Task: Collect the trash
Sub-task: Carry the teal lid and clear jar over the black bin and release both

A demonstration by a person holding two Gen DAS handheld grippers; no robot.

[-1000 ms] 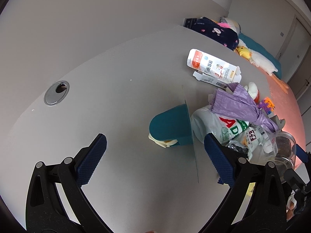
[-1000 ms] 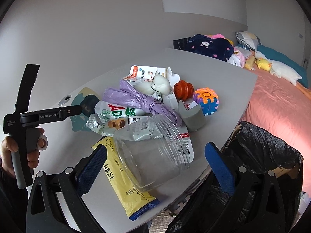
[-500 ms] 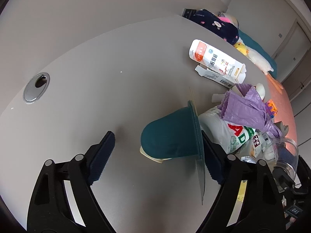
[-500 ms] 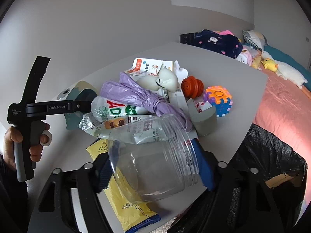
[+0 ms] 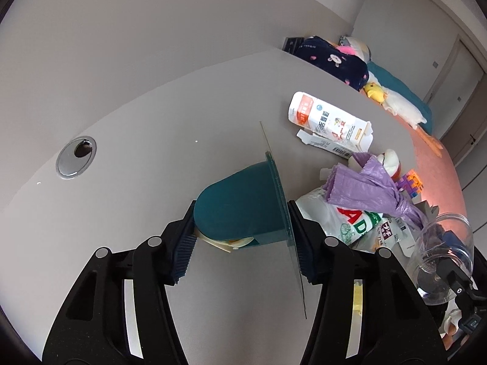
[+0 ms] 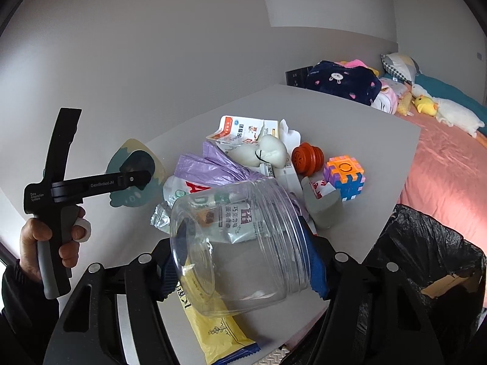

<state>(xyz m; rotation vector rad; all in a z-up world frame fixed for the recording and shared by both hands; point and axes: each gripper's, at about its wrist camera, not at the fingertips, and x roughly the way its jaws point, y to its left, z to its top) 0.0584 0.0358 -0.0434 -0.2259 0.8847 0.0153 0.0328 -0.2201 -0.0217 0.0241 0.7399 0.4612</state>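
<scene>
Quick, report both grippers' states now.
Left gripper: jaws closing, pads on the teal package.
Right gripper: shut on the clear jar.

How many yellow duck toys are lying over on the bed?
1: a yellow duck toy lies on the bed beside a white plush, past the table's far corner. Bedding may hide others.
</scene>
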